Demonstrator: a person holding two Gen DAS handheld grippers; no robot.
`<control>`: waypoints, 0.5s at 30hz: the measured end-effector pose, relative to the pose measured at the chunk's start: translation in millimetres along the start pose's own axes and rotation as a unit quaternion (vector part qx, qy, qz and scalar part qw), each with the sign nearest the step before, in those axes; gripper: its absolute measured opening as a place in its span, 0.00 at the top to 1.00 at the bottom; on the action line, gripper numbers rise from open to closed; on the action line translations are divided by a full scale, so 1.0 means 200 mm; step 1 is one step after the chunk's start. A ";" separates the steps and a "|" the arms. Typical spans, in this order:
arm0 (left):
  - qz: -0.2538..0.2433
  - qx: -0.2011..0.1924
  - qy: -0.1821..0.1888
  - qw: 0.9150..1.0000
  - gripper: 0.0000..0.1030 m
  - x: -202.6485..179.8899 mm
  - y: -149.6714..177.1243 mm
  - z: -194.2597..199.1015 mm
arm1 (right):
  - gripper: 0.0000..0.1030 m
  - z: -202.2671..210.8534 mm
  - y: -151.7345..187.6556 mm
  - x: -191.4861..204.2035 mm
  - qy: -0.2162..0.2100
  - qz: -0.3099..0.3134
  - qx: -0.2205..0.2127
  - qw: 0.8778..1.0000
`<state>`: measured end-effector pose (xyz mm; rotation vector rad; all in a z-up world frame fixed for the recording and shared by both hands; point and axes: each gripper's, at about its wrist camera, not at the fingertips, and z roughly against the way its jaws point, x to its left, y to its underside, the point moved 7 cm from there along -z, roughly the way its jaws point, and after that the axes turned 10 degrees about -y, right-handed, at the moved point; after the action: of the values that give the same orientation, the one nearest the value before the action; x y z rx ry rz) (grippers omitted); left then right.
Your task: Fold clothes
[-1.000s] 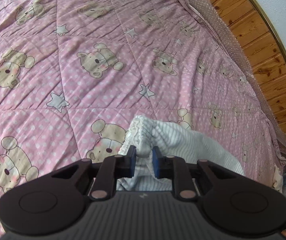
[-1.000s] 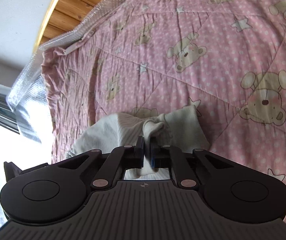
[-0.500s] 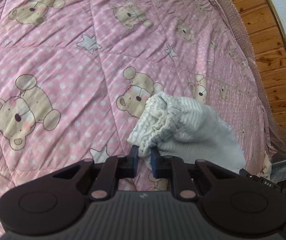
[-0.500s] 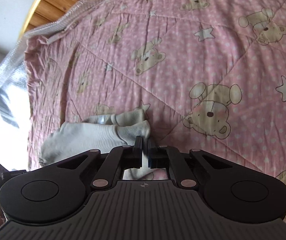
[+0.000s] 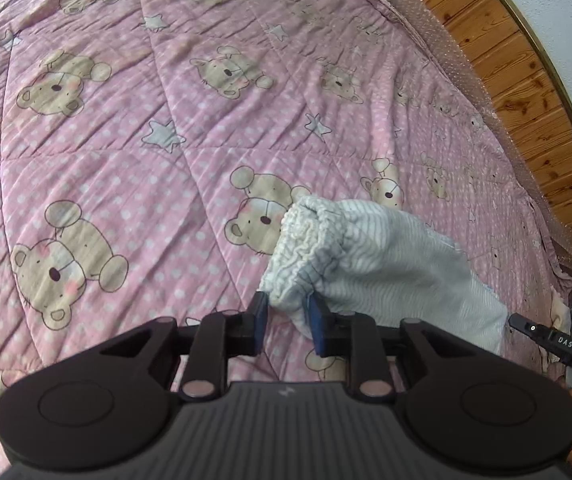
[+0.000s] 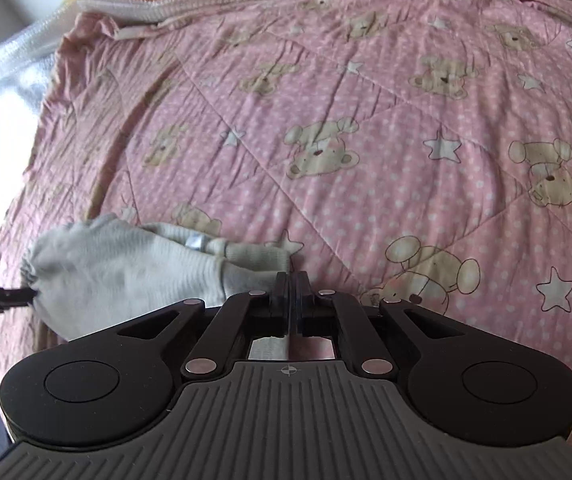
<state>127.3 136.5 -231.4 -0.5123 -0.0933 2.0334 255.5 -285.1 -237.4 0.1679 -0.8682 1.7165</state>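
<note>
Looks soft, light and floppy: little striped pants [image 5: 386, 272] on the pink bed cover [image 5: 158, 168], best pinched at the thick stretchy waist [image 5: 306, 232], now between the just-opening left tool [image 5: 288, 316], with the right tool [image 6: 291, 280] narrow, also just opening, grip unclear.

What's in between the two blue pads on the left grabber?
In the left wrist view, the bunched elastic end of the pale striped garment sits between the left gripper's jaws, which have just been opening.

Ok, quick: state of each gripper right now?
Left gripper: jaws just opened, loose around the waistband of the garment.
Right gripper: just opening slightly, nearly closed at the garment's edge; grip cannot be told.
</note>
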 end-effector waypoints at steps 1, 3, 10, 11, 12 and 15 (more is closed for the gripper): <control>0.003 -0.004 0.004 1.000 0.65 0.00 -0.01 0.02 | 0.82 0.03 -0.01 0.01 -0.015 -0.016 -0.013 1.000; 0.008 -0.014 0.008 1.000 0.59 0.01 -0.04 0.04 | 0.62 0.07 -0.02 0.01 -0.029 -0.038 -0.031 0.998; -0.035 -0.030 -0.030 0.998 0.59 -0.10 -0.14 -0.03 | 0.81 -0.05 0.10 0.07 -0.005 0.009 0.022 1.000; -0.047 -0.028 -0.042 0.998 0.59 -0.11 -0.13 -0.05 | 0.85 -0.05 0.11 0.10 0.004 0.028 0.023 0.999; -0.059 -0.026 -0.054 0.996 0.69 -0.11 -0.12 -0.07 | 0.91 -0.05 0.11 0.12 0.011 0.046 0.024 0.999; -0.071 -0.039 -0.072 0.994 0.78 -0.12 -0.10 -0.08 | 0.98 -0.02 0.07 0.17 0.028 0.086 0.015 0.996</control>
<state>160.1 123.9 -232.3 -0.3951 -0.2887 1.9311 233.4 -257.3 -230.0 0.0650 -0.8359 1.8867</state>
